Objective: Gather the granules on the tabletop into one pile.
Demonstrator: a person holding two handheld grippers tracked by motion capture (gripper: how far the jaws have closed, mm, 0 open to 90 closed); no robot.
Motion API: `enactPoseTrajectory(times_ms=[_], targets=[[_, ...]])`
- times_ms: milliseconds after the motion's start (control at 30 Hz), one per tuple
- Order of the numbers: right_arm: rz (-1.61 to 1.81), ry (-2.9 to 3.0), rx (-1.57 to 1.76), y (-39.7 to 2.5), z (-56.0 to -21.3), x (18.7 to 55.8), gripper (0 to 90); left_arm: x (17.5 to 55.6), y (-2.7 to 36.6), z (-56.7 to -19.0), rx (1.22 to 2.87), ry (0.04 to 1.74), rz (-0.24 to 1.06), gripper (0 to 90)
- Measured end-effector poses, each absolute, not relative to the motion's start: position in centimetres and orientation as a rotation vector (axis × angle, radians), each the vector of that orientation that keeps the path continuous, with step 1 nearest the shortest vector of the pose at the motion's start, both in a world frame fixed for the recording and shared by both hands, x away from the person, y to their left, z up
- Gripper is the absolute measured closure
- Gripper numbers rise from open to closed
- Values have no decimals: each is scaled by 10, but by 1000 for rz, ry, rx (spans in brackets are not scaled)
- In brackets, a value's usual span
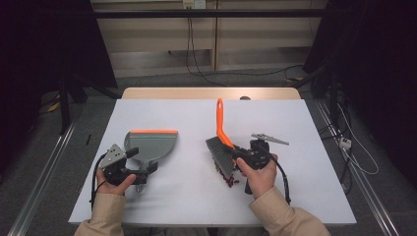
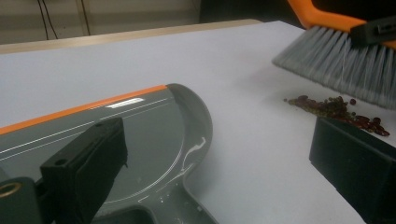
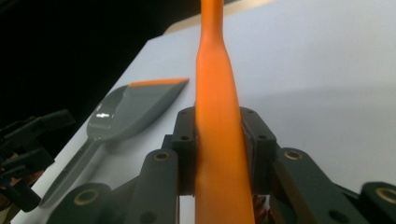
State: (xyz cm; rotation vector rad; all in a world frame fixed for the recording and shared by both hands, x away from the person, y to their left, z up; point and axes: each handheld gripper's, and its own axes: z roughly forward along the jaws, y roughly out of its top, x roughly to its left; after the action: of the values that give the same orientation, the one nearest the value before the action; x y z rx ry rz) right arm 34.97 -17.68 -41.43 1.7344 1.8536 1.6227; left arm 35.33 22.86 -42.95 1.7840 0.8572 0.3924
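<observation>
While the right gripper clamps the orange handle of the brush, its grey bristles rest beside a small pile of dark red beads. The left gripper stands with jaws spread wide above the grey dustpan, near its handle. Both tools lie on a white table in a dark room with a grey floor.

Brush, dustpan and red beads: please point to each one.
brush (image 1: 220, 121), high view, on its orange handle.
dustpan (image 1: 153, 146), high view, on its grey pan.
red beads (image 2: 337, 108), left gripper view, on the pile's middle.
</observation>
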Motion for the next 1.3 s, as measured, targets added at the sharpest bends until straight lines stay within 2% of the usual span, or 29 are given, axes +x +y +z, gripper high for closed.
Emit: enactPoseTrajectory(times_ms=[433, 800, 1067, 1300], targets=[[1405, 2108, 1189, -201, -414, 392, 714, 354, 229, -430, 1780, 864, 389, 40], [1318, 2269, 758, -197, -425, 417, 715, 355, 229, -431, 1783, 870, 386, 40], [1346, 2372, 499, -190, -440, 424, 715, 356, 230, -433, 1789, 874, 386, 40], [1351, 2435, 366, -186, -440, 417, 715, 356, 229, -433, 1794, 876, 386, 40]])
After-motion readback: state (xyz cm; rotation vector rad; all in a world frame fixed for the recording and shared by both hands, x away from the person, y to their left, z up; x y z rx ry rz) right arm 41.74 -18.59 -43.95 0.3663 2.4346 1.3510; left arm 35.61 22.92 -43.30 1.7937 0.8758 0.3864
